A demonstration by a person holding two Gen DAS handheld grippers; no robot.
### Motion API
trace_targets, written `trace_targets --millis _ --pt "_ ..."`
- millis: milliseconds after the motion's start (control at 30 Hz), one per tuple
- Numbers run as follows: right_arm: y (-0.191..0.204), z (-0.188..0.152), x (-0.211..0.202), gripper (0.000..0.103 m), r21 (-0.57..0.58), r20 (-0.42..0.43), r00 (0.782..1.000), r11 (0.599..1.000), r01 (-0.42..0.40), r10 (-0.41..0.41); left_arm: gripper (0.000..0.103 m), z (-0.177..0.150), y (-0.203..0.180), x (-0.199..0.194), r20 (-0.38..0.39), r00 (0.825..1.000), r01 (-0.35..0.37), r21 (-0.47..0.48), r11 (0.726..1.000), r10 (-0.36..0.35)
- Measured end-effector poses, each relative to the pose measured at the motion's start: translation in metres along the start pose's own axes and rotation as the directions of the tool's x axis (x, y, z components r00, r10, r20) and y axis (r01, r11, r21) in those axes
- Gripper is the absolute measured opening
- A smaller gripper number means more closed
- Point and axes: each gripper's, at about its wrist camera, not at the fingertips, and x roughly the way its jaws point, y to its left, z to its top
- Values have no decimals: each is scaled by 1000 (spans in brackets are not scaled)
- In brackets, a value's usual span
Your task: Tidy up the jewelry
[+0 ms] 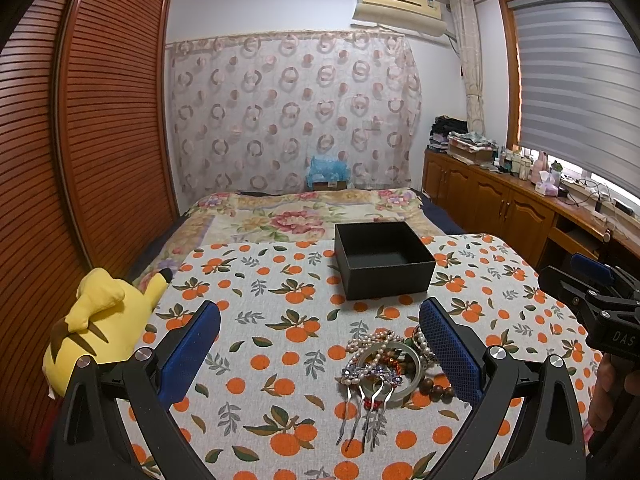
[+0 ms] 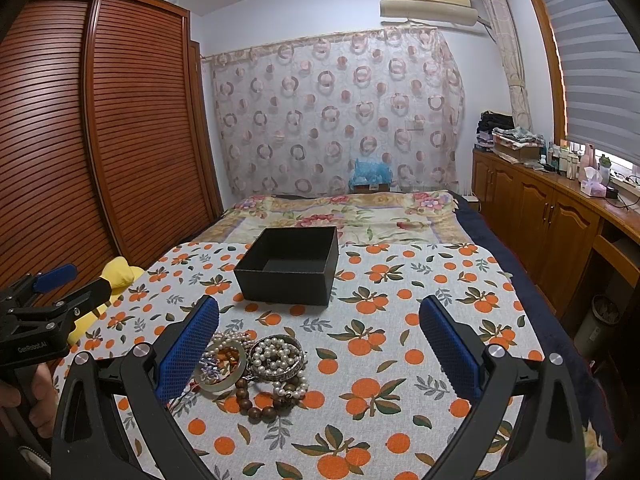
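Bedroom furniture, a louvred wardrobe (image 1: 80,128) and a floral bed (image 2: 344,216), surrounds the orange-print tablecloth (image 2: 400,320). An empty black box (image 1: 384,260) waits mid-cloth, presumably as the destination. Toward the near edge lies the jewelry heap (image 2: 256,364), pearls, bangle, wooden beads, apparently a hair comb. Left gripper (image 1: 320,356) and right gripper (image 2: 320,352) gape wide, holding nothing.

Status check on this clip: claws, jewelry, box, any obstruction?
Left claw and right claw open, holding nothing. Jewelry pile heaped on the orange-print cloth. Black box behind it, looks empty. Nothing between pile and box.
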Motion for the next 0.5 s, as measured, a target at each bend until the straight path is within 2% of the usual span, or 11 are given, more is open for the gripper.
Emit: trace_targets --millis 500 --pt "0 0 1 101 0 0 1000 1000 1 -1 97 -1 0 0 2 1000 0 1 1000 0"
